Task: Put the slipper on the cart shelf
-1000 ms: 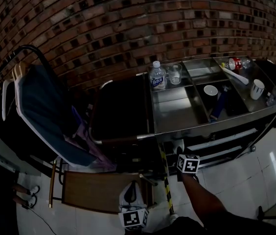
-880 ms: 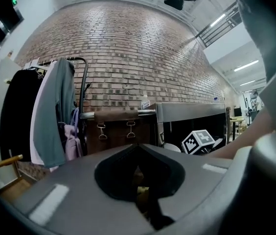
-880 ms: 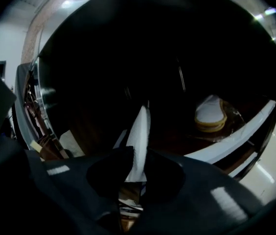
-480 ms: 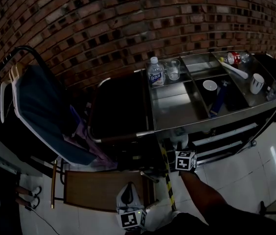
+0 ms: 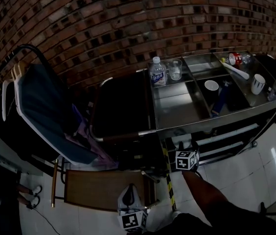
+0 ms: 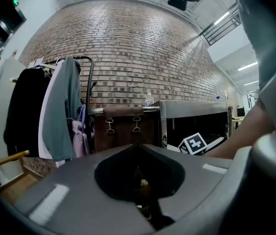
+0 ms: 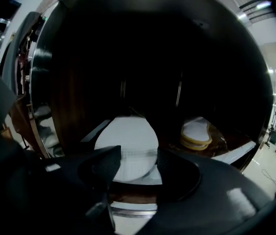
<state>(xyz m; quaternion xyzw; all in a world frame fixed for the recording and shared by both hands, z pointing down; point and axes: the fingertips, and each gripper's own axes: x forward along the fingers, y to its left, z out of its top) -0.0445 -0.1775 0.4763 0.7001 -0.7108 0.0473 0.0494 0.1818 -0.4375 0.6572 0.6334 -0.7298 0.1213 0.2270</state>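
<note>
A white slipper (image 7: 128, 148) lies flat on the dark lower shelf (image 7: 143, 195) of the steel cart (image 5: 177, 109). My right gripper (image 7: 138, 155) reaches into that shelf. Its jaws are opening, and the slipper's near end lies between the fingertips with the pads clear of it. A second slipper (image 7: 195, 133), white with a yellow sole, rests on the same shelf to the right. In the head view the right gripper (image 5: 183, 151) sits under the cart's top edge. My left gripper (image 5: 129, 192) hangs low over the floor. It is shut, with nothing seen in its jaws (image 6: 138, 146).
The cart top holds a water bottle (image 5: 156, 72), a glass (image 5: 175, 69), a bowl (image 5: 210, 86) and a mug (image 5: 258, 84). A clothes rack (image 5: 35, 106) with hanging garments stands at the left. A wooden board (image 5: 103, 190) lies on the floor by the left gripper.
The right gripper's marker cube has edged slightly closer to the cart shelf. The left gripper has stayed almost where it was.
</note>
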